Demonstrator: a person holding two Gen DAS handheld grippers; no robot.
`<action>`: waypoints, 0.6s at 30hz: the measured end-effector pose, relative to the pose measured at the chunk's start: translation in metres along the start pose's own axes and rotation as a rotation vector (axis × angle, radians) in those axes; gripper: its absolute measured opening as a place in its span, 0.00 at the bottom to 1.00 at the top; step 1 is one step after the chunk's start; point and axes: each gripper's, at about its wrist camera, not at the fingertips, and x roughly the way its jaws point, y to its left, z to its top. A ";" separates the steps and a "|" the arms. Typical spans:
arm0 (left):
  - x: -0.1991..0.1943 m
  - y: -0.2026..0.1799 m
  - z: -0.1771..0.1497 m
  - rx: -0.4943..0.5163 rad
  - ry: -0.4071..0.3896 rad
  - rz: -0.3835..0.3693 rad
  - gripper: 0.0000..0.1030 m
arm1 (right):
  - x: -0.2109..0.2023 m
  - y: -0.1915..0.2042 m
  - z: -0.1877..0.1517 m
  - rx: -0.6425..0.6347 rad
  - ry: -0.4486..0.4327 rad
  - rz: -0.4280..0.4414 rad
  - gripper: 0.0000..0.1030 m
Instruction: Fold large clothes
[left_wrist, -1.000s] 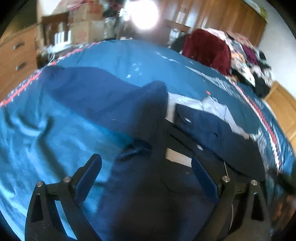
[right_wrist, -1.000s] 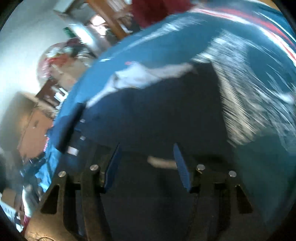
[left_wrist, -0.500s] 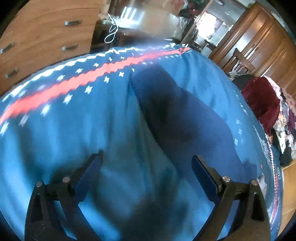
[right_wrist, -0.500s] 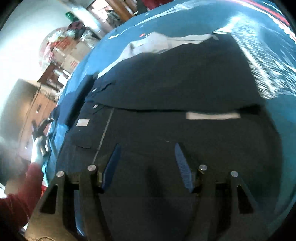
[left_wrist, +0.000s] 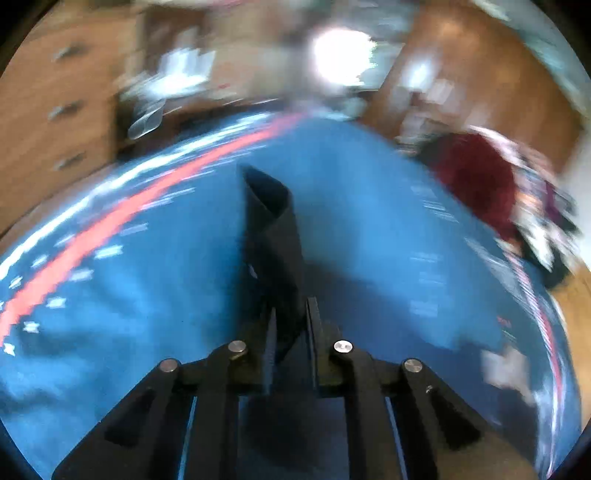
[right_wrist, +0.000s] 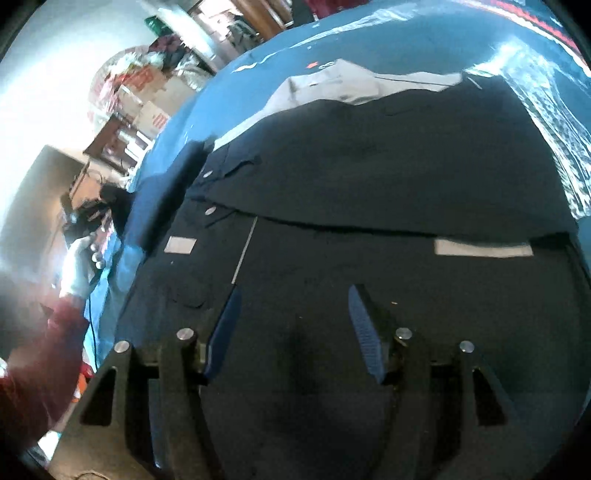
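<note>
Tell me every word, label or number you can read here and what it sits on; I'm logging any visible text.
None can be read.
Cardboard boxes: red print, too blurred to make out.
White tag on the dark jacket: looks blank at this size.
White strip on the jacket: no legible text.
Left wrist view: motion-blurred, nothing readable.
</note>
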 end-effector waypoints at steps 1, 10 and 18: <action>-0.006 -0.032 -0.003 0.039 -0.007 -0.059 0.12 | -0.005 -0.006 -0.001 0.020 -0.006 0.001 0.54; -0.048 -0.341 -0.144 0.185 0.256 -0.868 0.19 | -0.087 -0.059 -0.019 0.122 -0.129 -0.079 0.55; -0.057 -0.212 -0.176 0.054 0.255 -0.566 0.34 | -0.064 -0.078 0.042 0.061 -0.140 -0.015 0.56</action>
